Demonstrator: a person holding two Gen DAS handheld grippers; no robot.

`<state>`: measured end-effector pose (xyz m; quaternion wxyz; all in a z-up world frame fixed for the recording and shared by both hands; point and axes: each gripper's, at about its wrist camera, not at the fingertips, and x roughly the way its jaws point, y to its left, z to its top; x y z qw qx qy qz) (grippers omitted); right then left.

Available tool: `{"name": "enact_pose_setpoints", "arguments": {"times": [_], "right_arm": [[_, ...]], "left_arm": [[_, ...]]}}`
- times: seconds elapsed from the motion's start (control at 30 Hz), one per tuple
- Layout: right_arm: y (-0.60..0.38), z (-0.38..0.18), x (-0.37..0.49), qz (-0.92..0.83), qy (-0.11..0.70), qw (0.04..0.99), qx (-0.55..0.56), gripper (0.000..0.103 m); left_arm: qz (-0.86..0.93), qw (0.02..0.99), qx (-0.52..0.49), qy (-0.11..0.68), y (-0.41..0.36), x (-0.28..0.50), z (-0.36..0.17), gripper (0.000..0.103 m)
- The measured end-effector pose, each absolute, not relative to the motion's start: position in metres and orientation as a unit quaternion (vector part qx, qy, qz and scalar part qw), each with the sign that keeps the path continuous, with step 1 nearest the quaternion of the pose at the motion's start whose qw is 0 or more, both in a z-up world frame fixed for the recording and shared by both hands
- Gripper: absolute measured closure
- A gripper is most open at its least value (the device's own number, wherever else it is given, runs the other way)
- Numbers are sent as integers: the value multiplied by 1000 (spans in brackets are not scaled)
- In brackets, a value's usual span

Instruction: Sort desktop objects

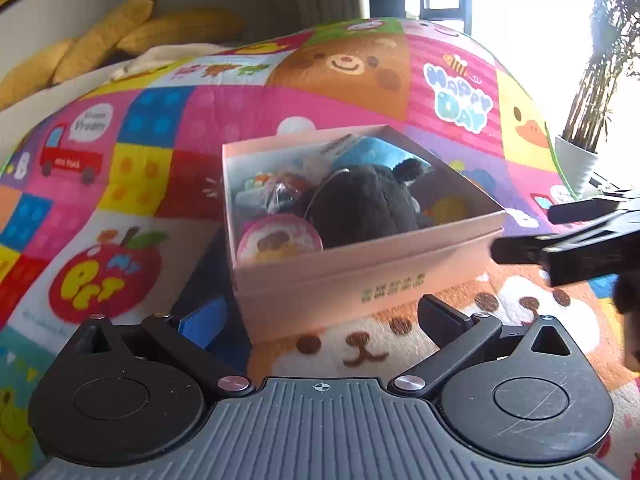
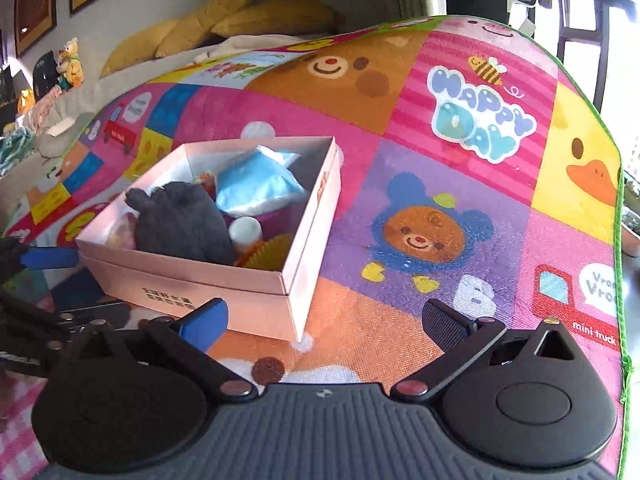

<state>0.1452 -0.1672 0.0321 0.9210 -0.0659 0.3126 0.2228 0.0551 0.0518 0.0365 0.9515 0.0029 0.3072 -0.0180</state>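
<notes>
Pink box [image 1: 360,276] sitting on the cartoon play mat [image 2: 460,184], stuffed with a dark plush [image 1: 360,204], blue pack [image 2: 256,184], pink round toy [image 1: 280,240]. Left gripper [image 1: 320,320] right up against its front wall, fingers spread wide. Right gripper [image 2: 324,320] near its corner, fingers spread too, holding nothing.

Both the left gripper [image 1: 324,320] and the right gripper [image 2: 326,320] hang low with jaws spread wide, holding nothing.

Matt pink cardboard box [image 1: 360,276], fuzzy dark plush toy [image 1: 360,204], woven printed cloth mat [image 2: 440,168]
</notes>
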Motion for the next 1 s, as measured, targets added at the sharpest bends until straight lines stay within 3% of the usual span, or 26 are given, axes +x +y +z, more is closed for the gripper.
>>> {"name": "enact_pose_setpoints", "arguments": {"times": [0.2, 0.4, 0.57, 0.7, 1.0], "right_arm": [[-155, 13, 158, 194, 327, 922, -66, 0], [-159, -4, 109, 248, 369, 894, -59, 0], [-154, -8, 70, 215, 343, 907, -116, 0], [-166, -11, 78, 212, 352, 910, -58, 0], [-161, -16, 85, 182, 334, 923, -63, 0]], "left_arm": [[25, 948, -30, 316, 46, 26, 25, 0], [50, 942, -29, 330, 39, 11, 5, 0], [80, 937, 5, 341, 38, 22, 4, 0], [78, 937, -13, 341, 43, 23, 3, 0], [76, 937, -17, 342, 44, 23, 3, 0]]}}
